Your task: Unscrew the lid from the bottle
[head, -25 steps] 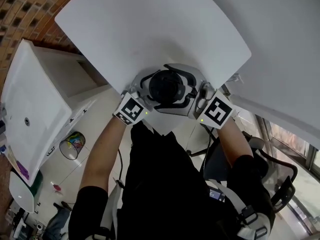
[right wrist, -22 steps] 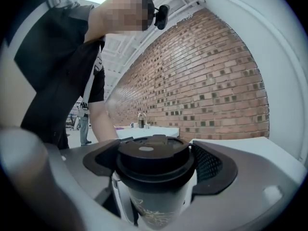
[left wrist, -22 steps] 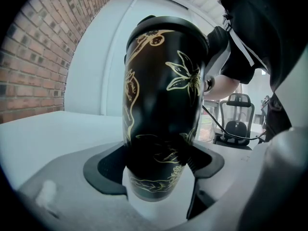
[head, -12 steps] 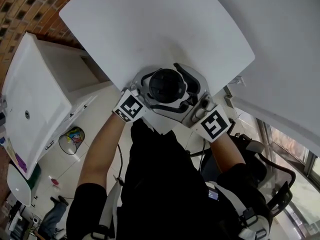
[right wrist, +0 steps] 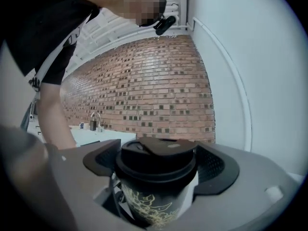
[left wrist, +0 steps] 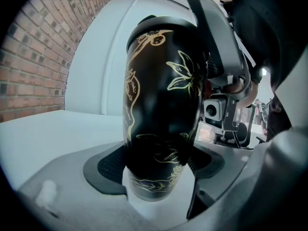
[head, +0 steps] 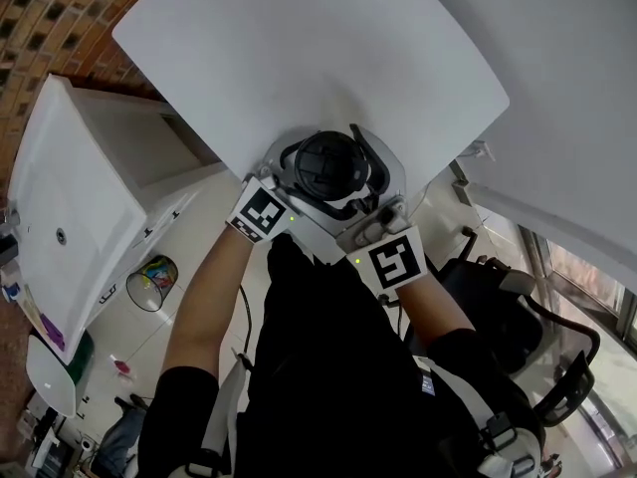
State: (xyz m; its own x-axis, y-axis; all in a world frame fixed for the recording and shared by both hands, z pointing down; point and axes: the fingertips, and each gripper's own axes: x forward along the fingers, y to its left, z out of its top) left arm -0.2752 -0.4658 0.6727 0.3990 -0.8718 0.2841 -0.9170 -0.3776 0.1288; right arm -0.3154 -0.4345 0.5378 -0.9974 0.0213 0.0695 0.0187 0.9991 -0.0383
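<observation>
Firmly gripped by the left tool [left wrist: 156, 162], the black flowered bottle [left wrist: 161, 95] sits at the table's [head: 299, 58] near edge; the right tool [right wrist: 156, 165], just closing, pinches its lid [right wrist: 156, 154]. Twist level, body held still.

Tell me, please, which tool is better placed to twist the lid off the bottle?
Right. The right tool has just been closing its jaws on the black lid, which sits between them, while the left tool clamps the bottle low down to steady it.

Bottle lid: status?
Left gripper clamped on bottle. Right gripper: jaws just closing onto lid. Lid still on. Nothing in the way.
</observation>
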